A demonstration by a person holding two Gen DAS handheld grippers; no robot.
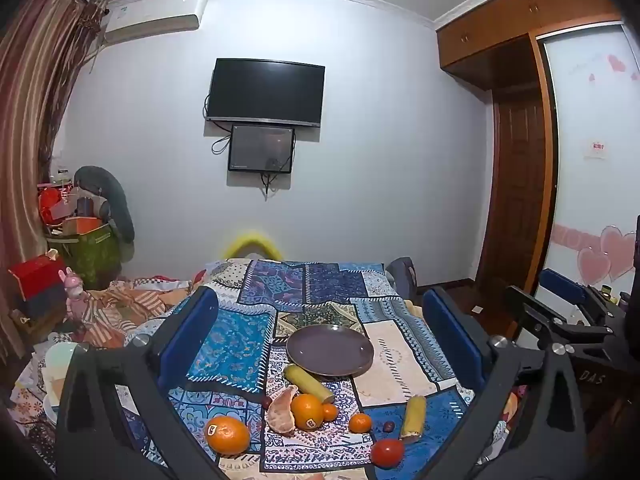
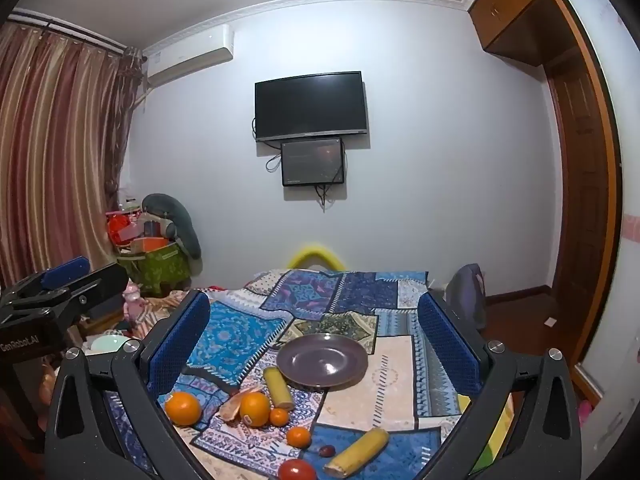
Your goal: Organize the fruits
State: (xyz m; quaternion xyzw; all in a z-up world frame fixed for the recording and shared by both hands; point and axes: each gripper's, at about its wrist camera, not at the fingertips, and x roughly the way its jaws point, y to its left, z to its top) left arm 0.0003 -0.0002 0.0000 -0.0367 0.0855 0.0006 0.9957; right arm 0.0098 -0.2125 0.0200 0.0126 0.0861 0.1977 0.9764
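An empty purple plate (image 1: 330, 350) (image 2: 322, 362) sits on a patchwork cloth. In front of it lie two yellow banana pieces (image 1: 309, 383) (image 1: 414, 417), two large oranges (image 1: 227, 435) (image 1: 307, 411), two small tangerines (image 1: 360, 423) (image 1: 329, 412), a peeled segment (image 1: 282, 410), a red tomato (image 1: 387, 453) and a dark date (image 1: 388, 426). My left gripper (image 1: 320, 344) is open and empty above the fruit. My right gripper (image 2: 316, 350) is open and empty, also above it. The same fruits show in the right wrist view, such as the tomato (image 2: 297, 470).
The cloth (image 1: 240, 344) covers a bed-like surface. Striped bedding and a pink toy (image 1: 78, 298) lie at the left. A pale bowl (image 1: 60, 356) sits at the left edge. Boxes and a green bin (image 1: 86, 248) stand in the corner. A wardrobe (image 1: 516, 200) is on the right.
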